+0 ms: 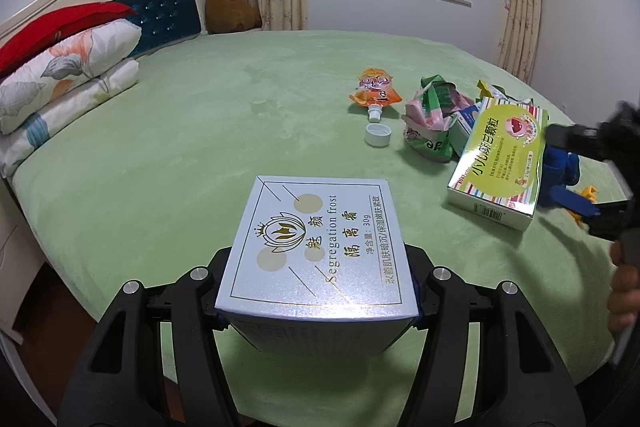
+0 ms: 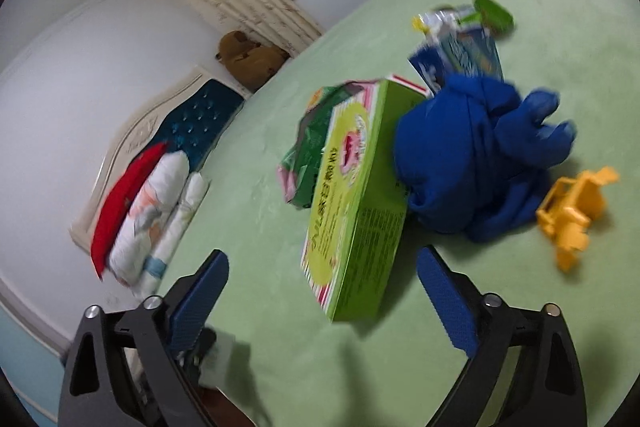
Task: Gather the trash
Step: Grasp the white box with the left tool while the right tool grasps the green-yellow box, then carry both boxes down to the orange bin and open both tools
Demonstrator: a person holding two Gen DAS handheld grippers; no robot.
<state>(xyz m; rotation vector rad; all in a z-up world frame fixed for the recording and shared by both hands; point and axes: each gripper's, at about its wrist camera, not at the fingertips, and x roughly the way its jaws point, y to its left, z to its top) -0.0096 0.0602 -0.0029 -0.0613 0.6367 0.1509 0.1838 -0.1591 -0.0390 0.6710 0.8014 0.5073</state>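
My left gripper (image 1: 320, 267) is shut on a silver cosmetic box (image 1: 316, 239), held above the green bedspread (image 1: 192, 155). Further right lie an orange drink pouch (image 1: 376, 91), its white cap (image 1: 377, 135), a crumpled green and pink wrapper (image 1: 430, 119) and a green medicine box (image 1: 500, 167). In the right wrist view that green medicine box (image 2: 352, 211) lies just ahead of my right gripper (image 2: 322, 259). Its jaws stand open, the near end of the box sits between the blue pads (image 2: 448, 299), and neither pad touches it.
A blue cloth (image 2: 472, 155) and a yellow toy (image 2: 572, 211) lie right of the medicine box, with a blue and white packet (image 2: 460, 51) behind. Stacked pillows (image 1: 68, 79) and a brown plush bear (image 1: 230, 1) sit by the headboard. A hand (image 1: 624, 291) shows at the right edge.
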